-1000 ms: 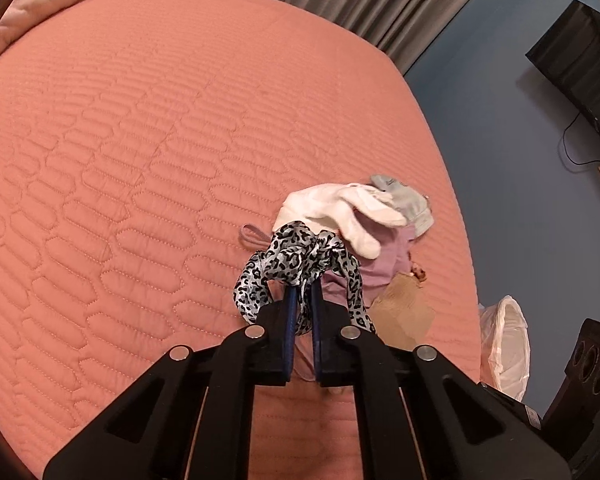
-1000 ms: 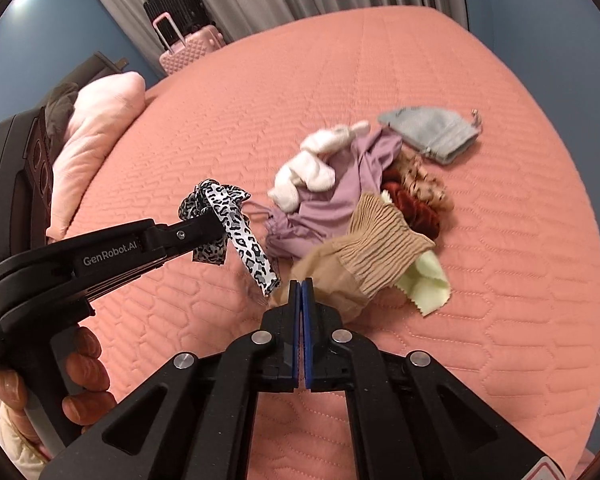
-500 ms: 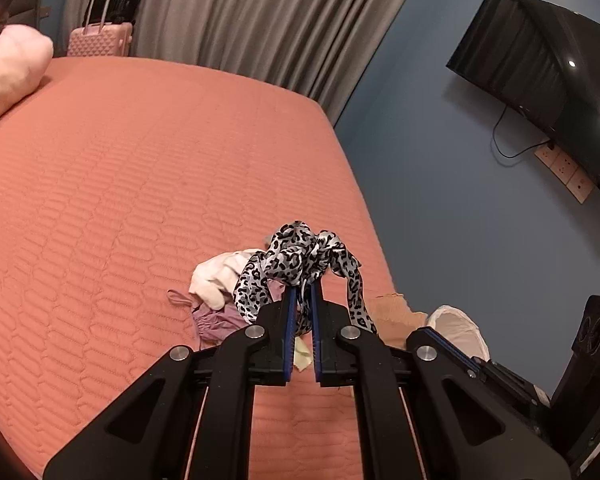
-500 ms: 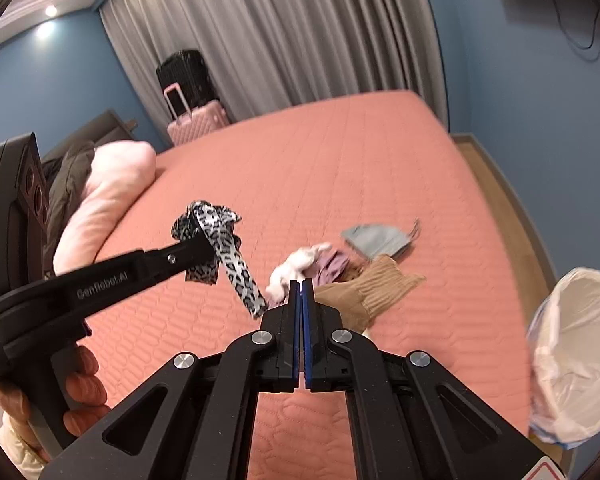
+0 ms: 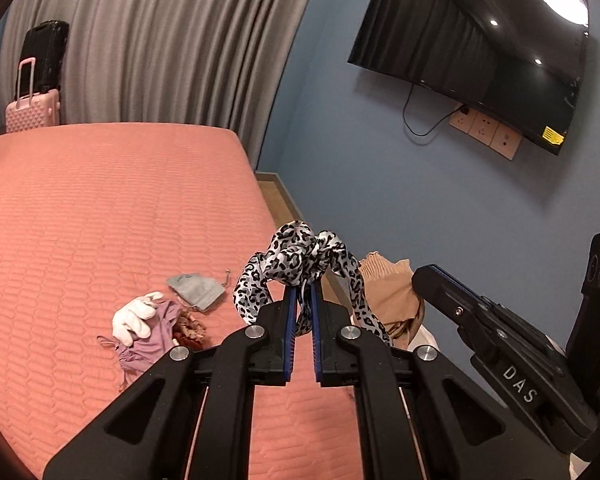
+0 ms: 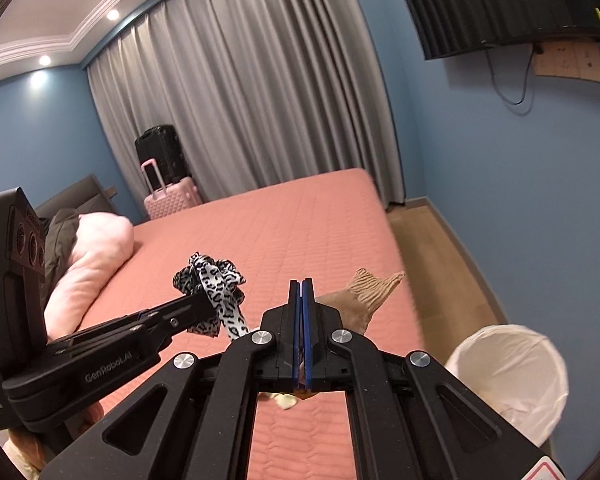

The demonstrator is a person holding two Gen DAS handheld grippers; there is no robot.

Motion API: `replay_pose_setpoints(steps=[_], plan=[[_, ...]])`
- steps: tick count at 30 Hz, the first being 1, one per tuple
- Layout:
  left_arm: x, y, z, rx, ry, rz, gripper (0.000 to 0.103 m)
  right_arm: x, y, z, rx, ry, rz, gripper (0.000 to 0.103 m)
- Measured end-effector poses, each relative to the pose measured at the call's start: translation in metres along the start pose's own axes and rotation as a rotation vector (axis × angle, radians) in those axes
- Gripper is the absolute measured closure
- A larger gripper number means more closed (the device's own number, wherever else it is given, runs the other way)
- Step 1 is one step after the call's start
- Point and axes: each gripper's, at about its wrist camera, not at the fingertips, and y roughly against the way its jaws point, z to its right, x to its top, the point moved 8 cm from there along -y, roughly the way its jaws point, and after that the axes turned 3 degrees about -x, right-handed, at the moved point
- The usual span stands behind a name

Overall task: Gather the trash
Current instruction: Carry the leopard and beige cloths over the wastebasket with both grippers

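Holding two items aloft above the bed, the rig stands mid-carry, between pickup and drop.

Left gripper (image 5: 303, 300): jaws closed down on a black-and-white leopard-print fabric scrunchie with long tails (image 5: 300, 258); the scrunchie bunches above the blue pads and one tail hangs beside the right jaw. Clear of the bedspread.

Right gripper (image 6: 301, 296): jaws pressed together on a tan ribbed knit garment (image 6: 370, 284), which juts out past the fingertips to the right. A pale scrap shows under the jaws; whether it is held cannot be told.

White-lined round trash bin (image 6: 512, 376): on the wooden floor beside the bed, low and to the right of the right gripper, mouth open, nothing visible inside from this angle.

Salmon quilted bedspread (image 5: 100, 208): bears the uncollected pile, namely a white glove (image 5: 134, 316), a mauve cloth (image 5: 152, 340), a rust-brown patterned scrunchie (image 5: 190, 328) touching the mauve cloth, and a grey drawstring pouch (image 5: 196, 288) just beside them.

Step in hand, by judgement: carrying both held pieces toward the bin.

Next move calls for: bringing each gripper over the bin's mouth and parting the jaws only once the dangling tails and the knit hang inside the rim, since limp fabric could drape over the liner's edge or cling to the pads. The pile on the bed remains for later trips.
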Motion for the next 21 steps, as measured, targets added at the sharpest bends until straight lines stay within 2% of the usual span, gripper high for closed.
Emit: replay_pose_setpoints(steps=[11, 21], plan=[[-0.001, -0.024, 0.092, -0.087, -0.123, -0.034, 0.096, 0.014, 0.038, 0.082, -0.118, -0.055, 0.058, 0.102], [-0.013, -0.061, 0.147, -0.160, -0.171, -0.109, 0.094, 0.004, 0.052, 0.150, -0.203, -0.122, 0.044, 0.102]])
